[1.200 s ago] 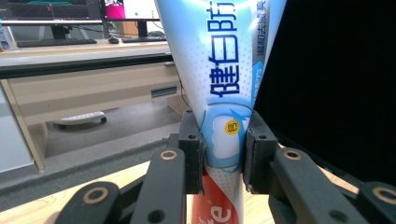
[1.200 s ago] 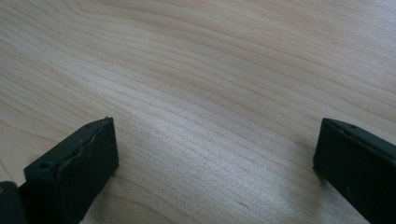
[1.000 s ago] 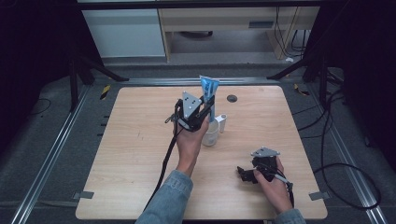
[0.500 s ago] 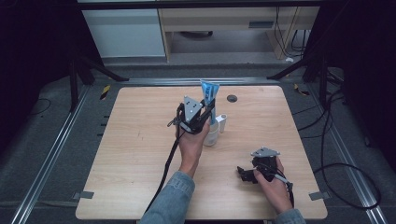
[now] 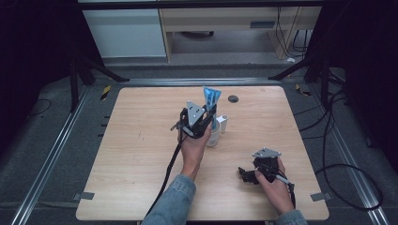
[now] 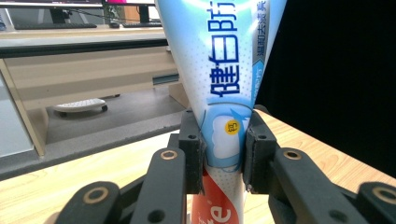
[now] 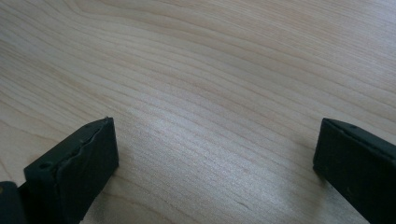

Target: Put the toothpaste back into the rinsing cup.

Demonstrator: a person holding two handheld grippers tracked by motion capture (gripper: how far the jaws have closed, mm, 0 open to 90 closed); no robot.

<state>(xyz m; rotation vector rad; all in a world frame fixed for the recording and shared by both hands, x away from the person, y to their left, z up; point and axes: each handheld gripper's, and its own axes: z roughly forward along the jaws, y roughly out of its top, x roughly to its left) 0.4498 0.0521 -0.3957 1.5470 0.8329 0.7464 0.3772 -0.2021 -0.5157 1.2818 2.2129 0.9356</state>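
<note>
My left gripper (image 5: 202,123) is shut on a blue-and-white toothpaste tube (image 5: 211,97) that stands upright near the table's middle, flat end up. In the left gripper view both jaws press the tube (image 6: 224,84) just above its red lower part, and my left gripper (image 6: 224,161) holds it from both sides. A white container (image 5: 213,138) sits right below the tube, partly hidden by the gripper, with a small white cylinder (image 5: 222,123) beside it. My right gripper (image 5: 244,174) rests near the table's front right, open. In the right gripper view, my right gripper (image 7: 215,163) has bare wood between its jaws.
The wooden table (image 5: 131,154) has a small black round disc (image 5: 233,98) at the back right. A cable (image 5: 166,173) trails from the left gripper along the forearm. Beyond the far edge stand a white cabinet (image 5: 124,33) and a wooden desk (image 5: 220,18).
The left gripper, with the tube, has shifted slightly toward the person and lower over the white container. The right gripper has stayed put.
</note>
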